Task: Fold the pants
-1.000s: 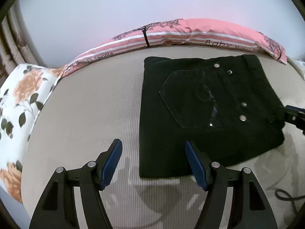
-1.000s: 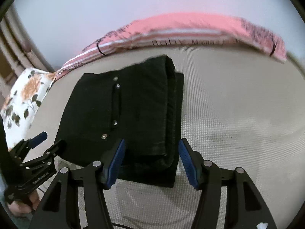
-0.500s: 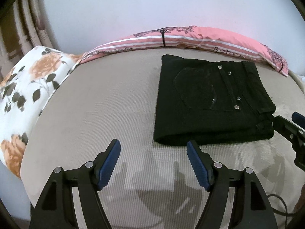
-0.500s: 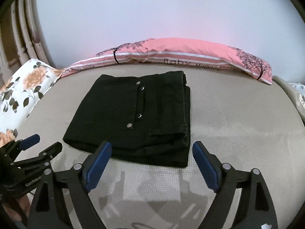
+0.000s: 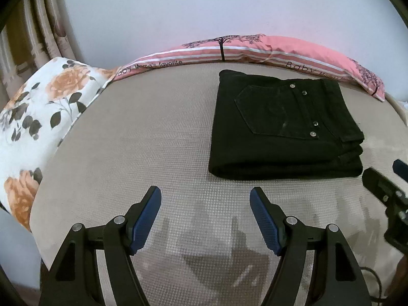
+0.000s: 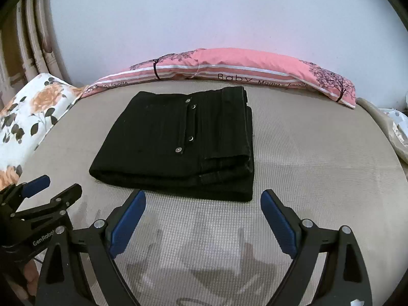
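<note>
Both grippers, the left gripper (image 5: 205, 195) and right gripper (image 6: 202, 197), are hanging spread and empty near the mattress's (image 5: 153, 137) front edge because the black pants (image 5: 278, 127) are lying folded toward its back edge.

A beige textured bed (image 5: 142, 137) carries folded black pants (image 5: 280, 127), lying flat toward its far edge. A long pink pillow (image 6: 229, 66) runs along that far edge, and a white floral pillow (image 5: 38, 117) lies at the left edge.
</note>
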Motion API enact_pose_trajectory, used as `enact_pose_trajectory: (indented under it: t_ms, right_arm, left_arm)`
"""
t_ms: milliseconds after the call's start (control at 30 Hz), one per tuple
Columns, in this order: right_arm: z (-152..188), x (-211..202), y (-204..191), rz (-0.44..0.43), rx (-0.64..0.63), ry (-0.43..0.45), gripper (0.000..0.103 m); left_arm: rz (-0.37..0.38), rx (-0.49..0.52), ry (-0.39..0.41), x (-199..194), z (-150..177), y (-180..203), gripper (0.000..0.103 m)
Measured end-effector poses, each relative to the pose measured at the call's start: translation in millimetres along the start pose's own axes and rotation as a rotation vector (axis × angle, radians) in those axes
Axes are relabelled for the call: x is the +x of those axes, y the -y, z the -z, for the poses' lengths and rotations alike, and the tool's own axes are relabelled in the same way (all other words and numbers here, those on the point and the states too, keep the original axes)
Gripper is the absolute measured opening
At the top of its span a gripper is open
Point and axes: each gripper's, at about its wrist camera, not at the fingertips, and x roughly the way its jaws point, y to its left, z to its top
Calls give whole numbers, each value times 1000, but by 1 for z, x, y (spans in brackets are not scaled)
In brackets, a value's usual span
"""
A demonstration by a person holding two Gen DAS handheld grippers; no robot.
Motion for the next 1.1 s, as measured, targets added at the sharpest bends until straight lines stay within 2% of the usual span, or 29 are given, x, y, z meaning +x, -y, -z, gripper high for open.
enact_pose_trajectory:
  t_ms: [433, 1100]
  right_arm:
    - [5, -2, -3, 16, -9, -19, 90]
    - [12, 3, -4, -25, 2, -59, 90]
  left_arm:
    - [8, 35, 0, -3, 4, 10, 72]
    - [-6, 60, -31, 5, 9, 16, 72]
